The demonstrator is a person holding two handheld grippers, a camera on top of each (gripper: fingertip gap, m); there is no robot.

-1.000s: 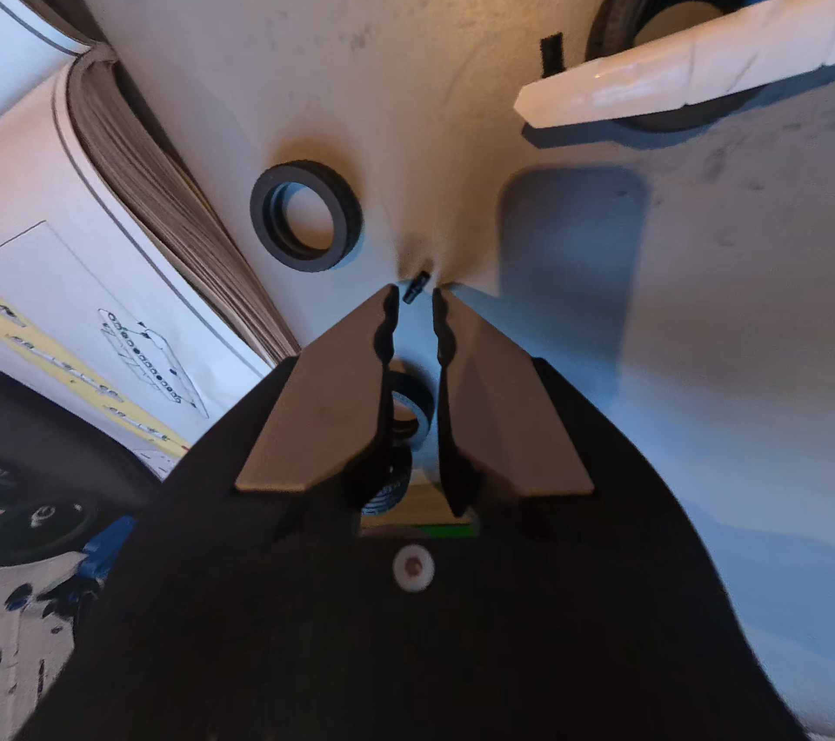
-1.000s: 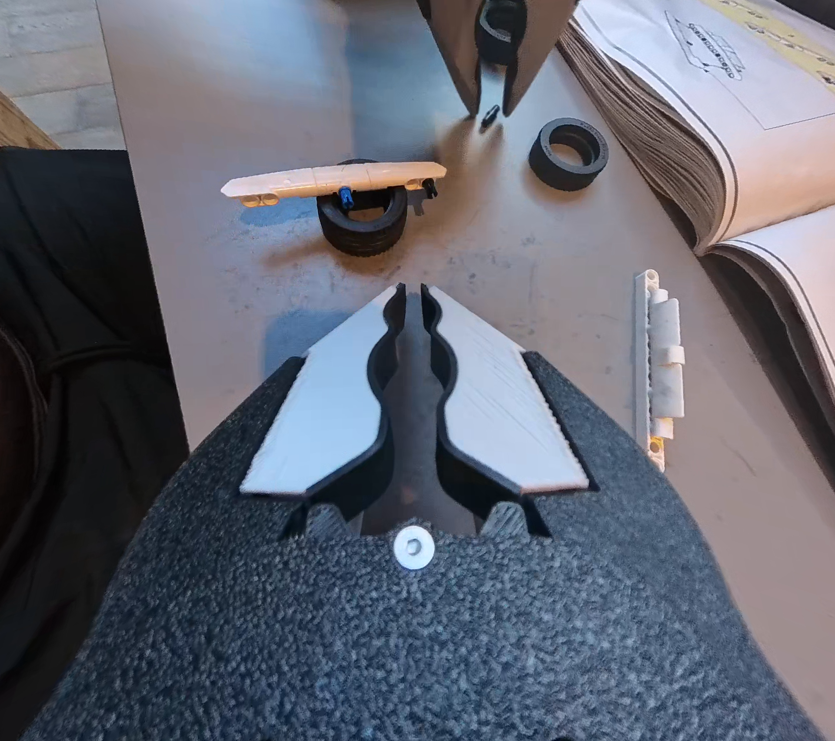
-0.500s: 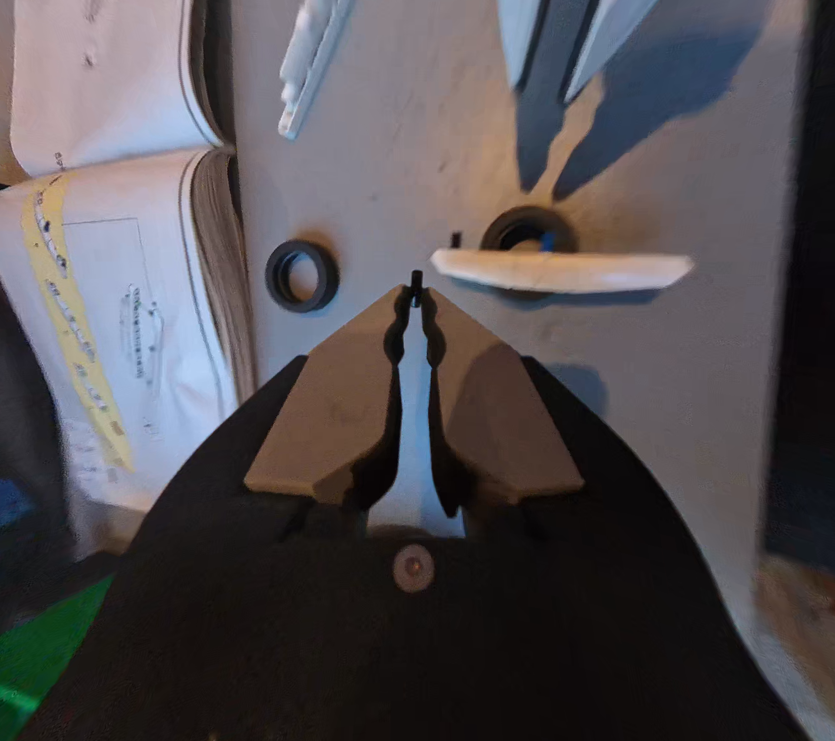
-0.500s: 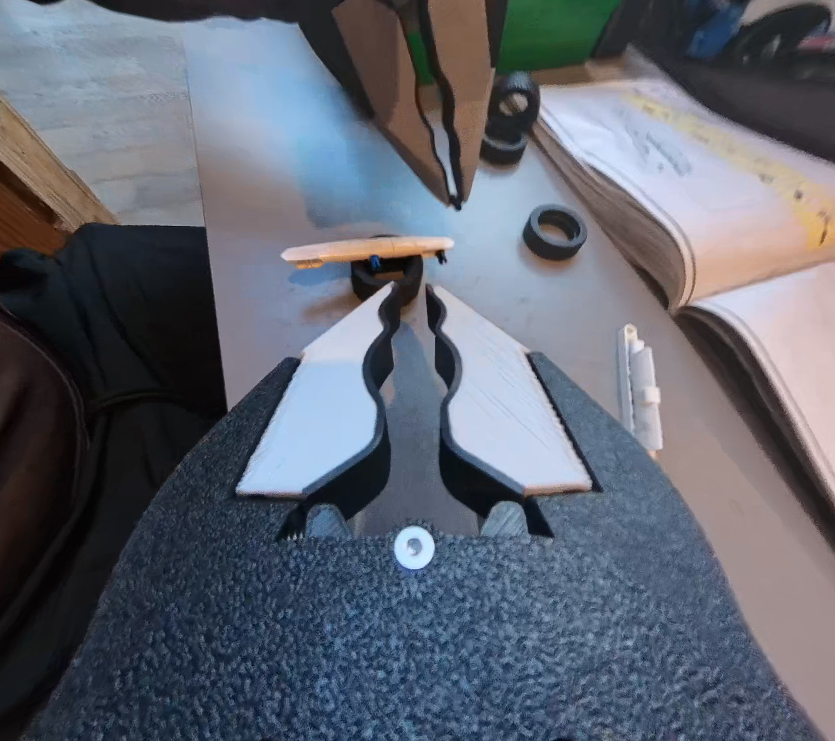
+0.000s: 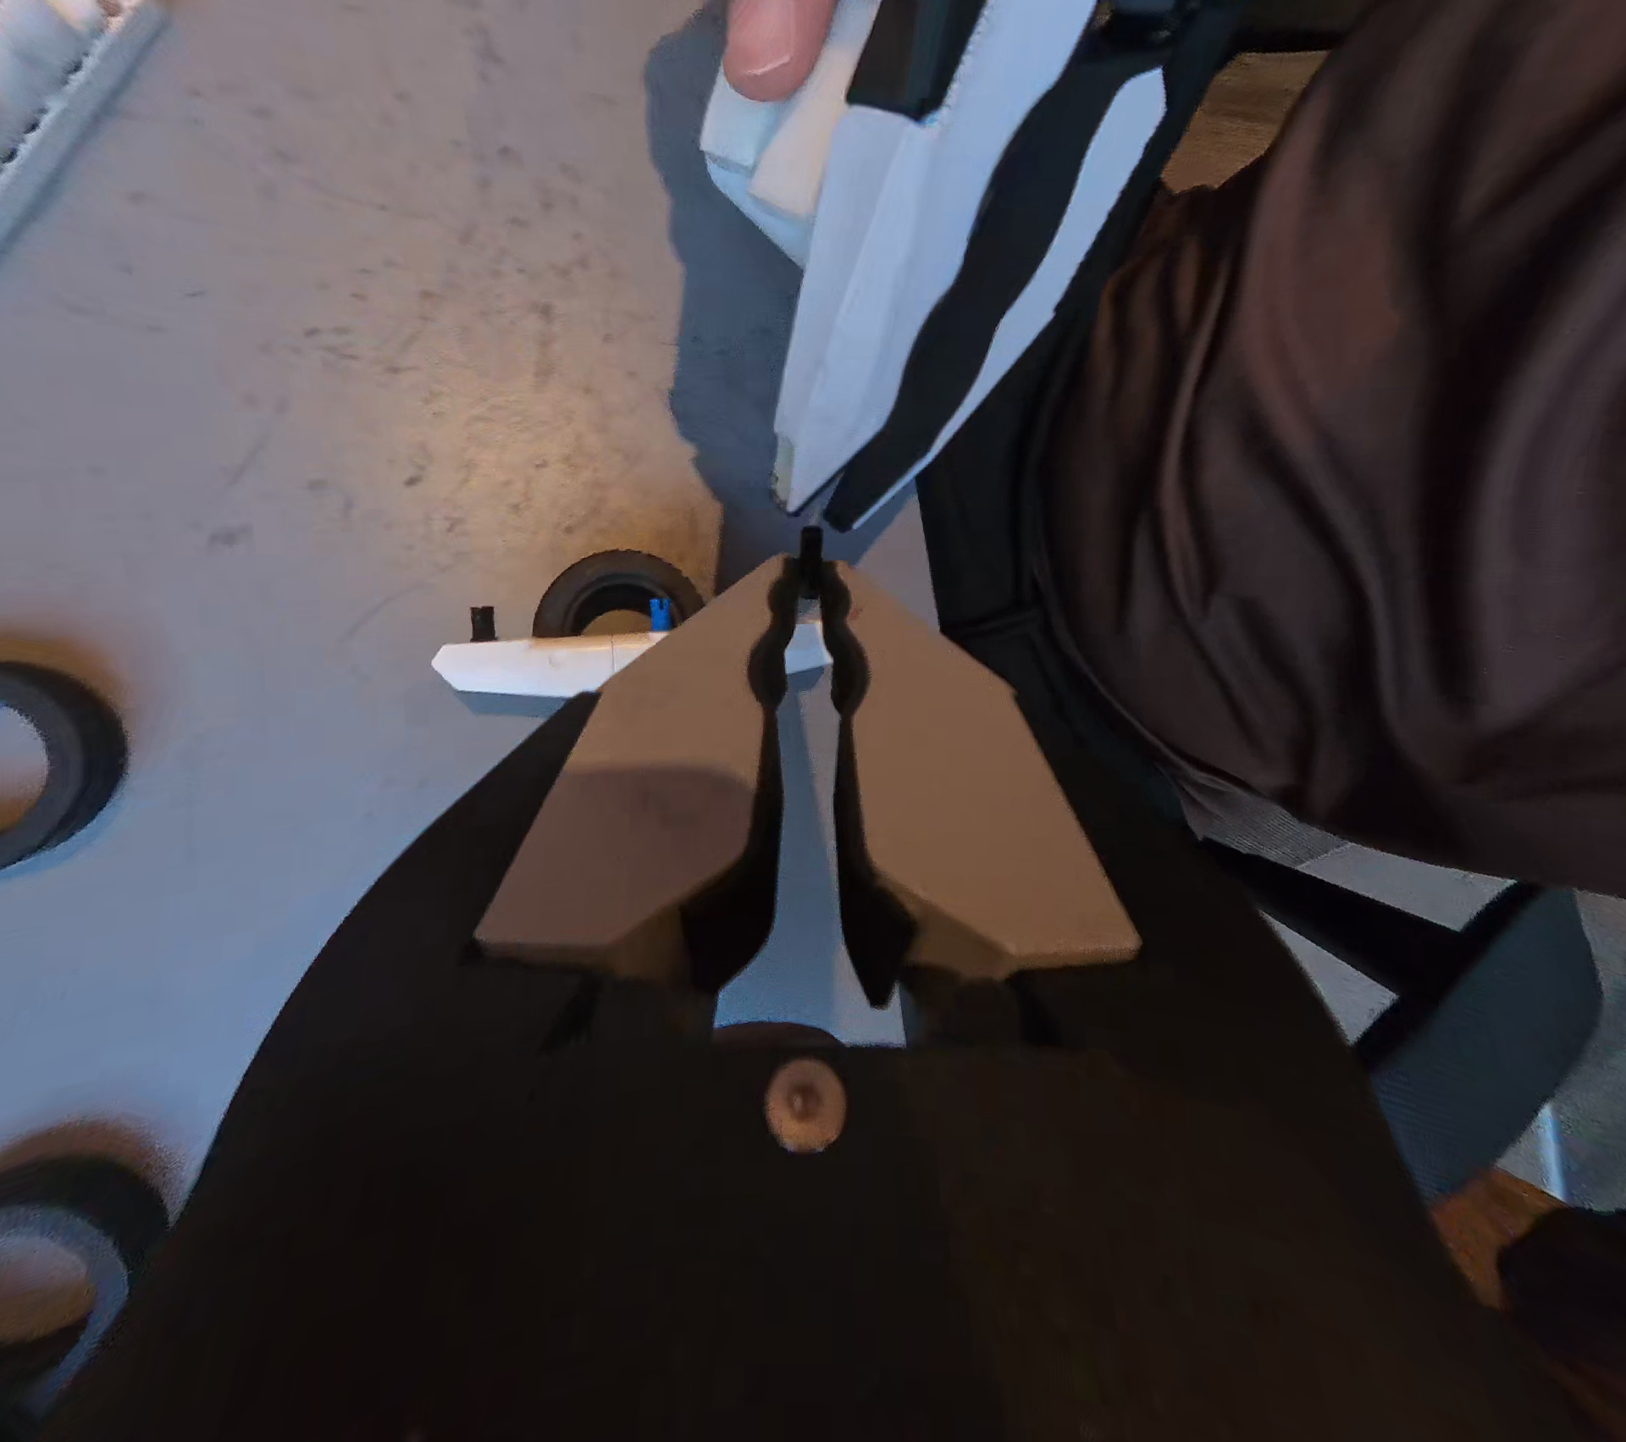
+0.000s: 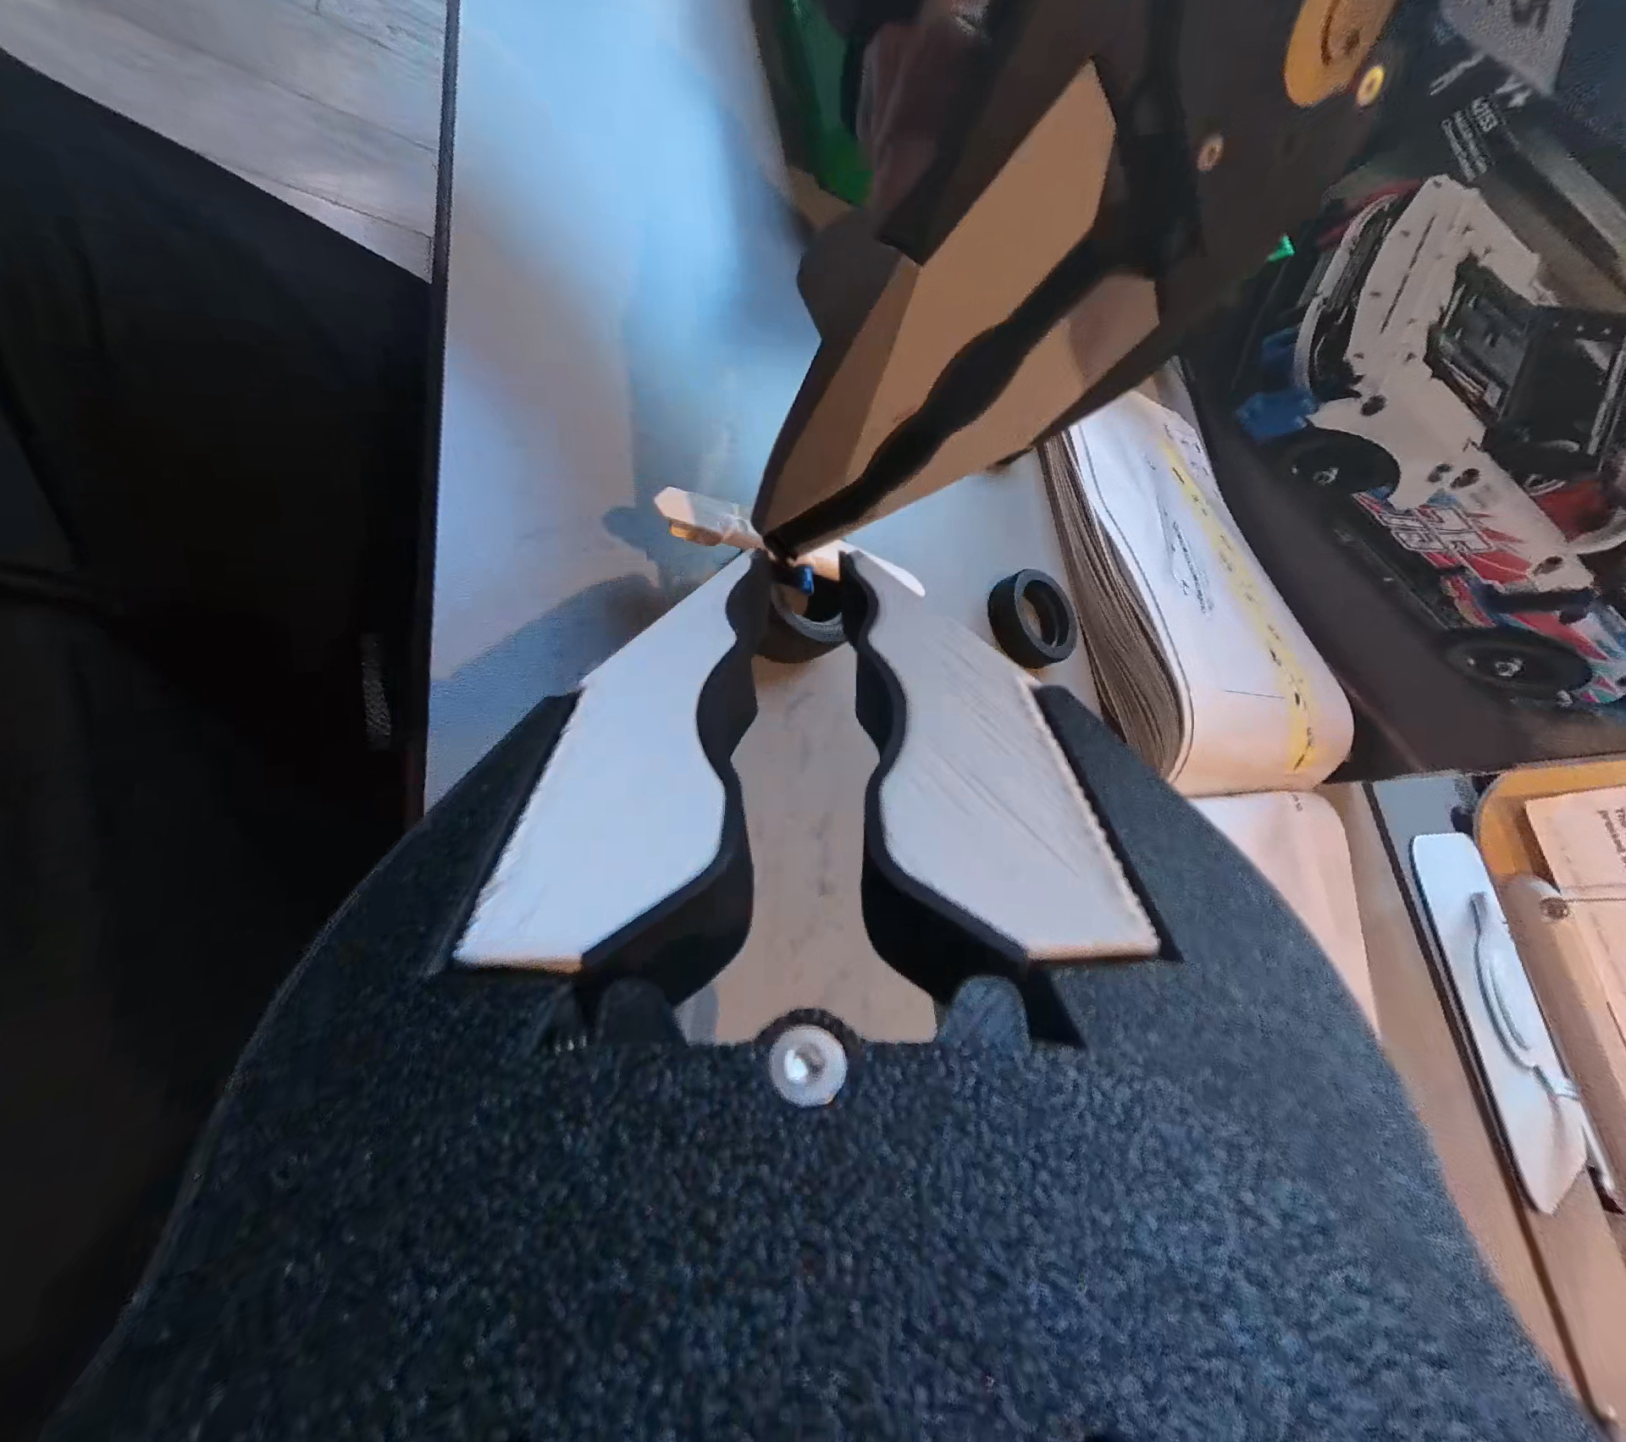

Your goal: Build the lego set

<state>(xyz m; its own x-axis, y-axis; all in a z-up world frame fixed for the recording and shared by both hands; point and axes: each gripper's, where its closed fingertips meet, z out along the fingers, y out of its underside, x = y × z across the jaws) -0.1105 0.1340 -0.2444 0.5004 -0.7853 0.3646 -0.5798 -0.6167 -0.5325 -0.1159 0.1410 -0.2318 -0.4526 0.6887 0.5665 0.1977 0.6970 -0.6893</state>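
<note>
Left wrist view: left tool (image 5: 808, 580) pinches small black pin (image 5: 809, 553) at very tips, pin poking forward, likely so other end stays free for insertion. Just beyond, right tool (image 5: 814, 511) points back at pin, nearly touching. Behind left tool's left finger: white beam (image 5: 528, 665) propped across black tyre (image 5: 607, 595) on tabletop (image 5: 352, 256), raised for access.

Right wrist view: right tool (image 6: 799, 580) narrowly parted, empty, tips bracketing pin (image 6: 774, 545), probably for handover. Farther right: loose tyre (image 6: 1031, 617), open instruction booklet (image 6: 1205, 608).
</note>
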